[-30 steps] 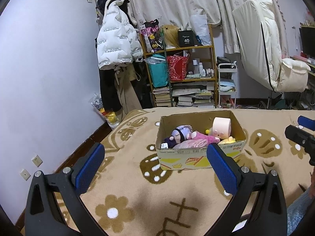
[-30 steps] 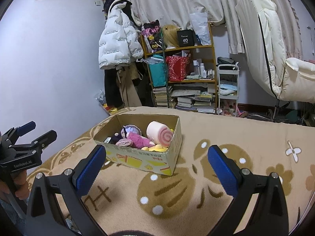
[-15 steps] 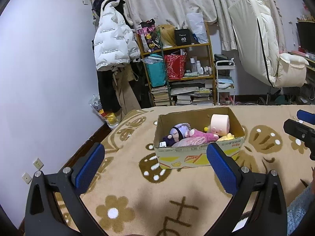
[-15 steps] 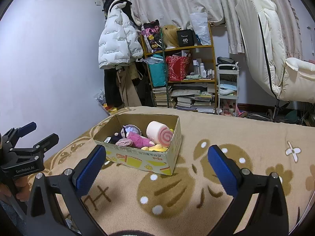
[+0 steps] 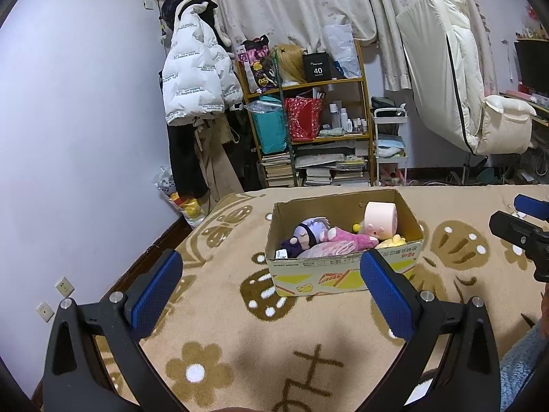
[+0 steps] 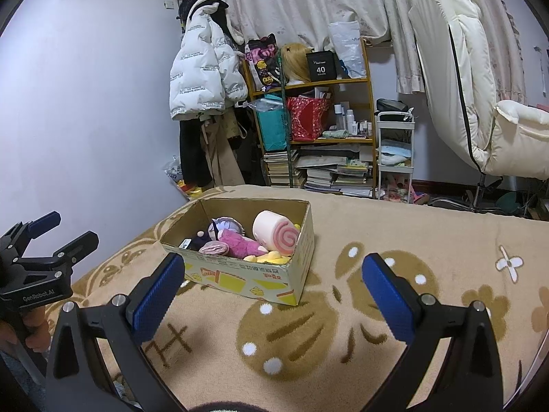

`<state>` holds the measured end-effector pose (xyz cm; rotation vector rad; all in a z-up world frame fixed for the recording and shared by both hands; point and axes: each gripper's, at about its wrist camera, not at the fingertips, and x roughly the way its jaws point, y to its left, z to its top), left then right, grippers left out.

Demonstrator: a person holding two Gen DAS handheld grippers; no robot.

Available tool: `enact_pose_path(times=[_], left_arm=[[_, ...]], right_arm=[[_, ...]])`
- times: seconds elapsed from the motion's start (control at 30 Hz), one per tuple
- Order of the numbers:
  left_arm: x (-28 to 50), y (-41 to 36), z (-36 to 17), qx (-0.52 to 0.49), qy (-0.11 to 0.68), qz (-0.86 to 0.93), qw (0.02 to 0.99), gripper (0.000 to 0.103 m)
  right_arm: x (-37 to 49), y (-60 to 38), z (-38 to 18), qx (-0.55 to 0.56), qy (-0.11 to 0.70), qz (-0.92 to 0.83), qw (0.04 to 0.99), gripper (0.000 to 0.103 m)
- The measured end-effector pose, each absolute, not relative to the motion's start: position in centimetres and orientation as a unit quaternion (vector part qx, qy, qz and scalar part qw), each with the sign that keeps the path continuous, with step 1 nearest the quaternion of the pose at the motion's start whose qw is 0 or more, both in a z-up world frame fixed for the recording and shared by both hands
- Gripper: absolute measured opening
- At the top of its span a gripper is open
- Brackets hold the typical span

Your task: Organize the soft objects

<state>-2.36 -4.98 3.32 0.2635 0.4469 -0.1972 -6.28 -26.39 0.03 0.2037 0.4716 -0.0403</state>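
Note:
A cardboard box (image 5: 343,274) (image 6: 240,276) stands on the tan patterned blanket (image 5: 240,343). Inside lie several soft toys: a purple-haired doll (image 5: 307,231) (image 6: 223,226), a pink plush (image 5: 346,240) (image 6: 242,245), a pink swirl-roll cushion (image 5: 381,218) (image 6: 276,235) and a yellow plush (image 5: 394,240) (image 6: 269,257). My left gripper (image 5: 271,292) is open and empty, short of the box's front. My right gripper (image 6: 272,295) is open and empty too, near the box's front right corner. Each gripper shows at the edge of the other's view.
Behind the blanket stand a yellow shelf (image 5: 308,130) crammed with books and bags, a white puffer jacket (image 5: 195,79) on a rack, a small white cart (image 5: 389,144) and a cream chair (image 5: 463,86). A purple wall (image 5: 85,137) runs along the left.
The left wrist view has shifted slightly, with the box sitting a little higher and more central. The right view is nearly unchanged. Both grippers stay open.

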Motion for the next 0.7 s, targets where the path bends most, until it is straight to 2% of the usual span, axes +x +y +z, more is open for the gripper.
enact_pose_path(times=[0.7], left_arm=[[-2.38, -5.23, 3.36, 0.127, 0.223, -0.098, 0.961, 0.102]], right_arm=[[-6.28, -26.52, 0.06, 0.101, 0.233, -0.019, 0.967, 0.103]])
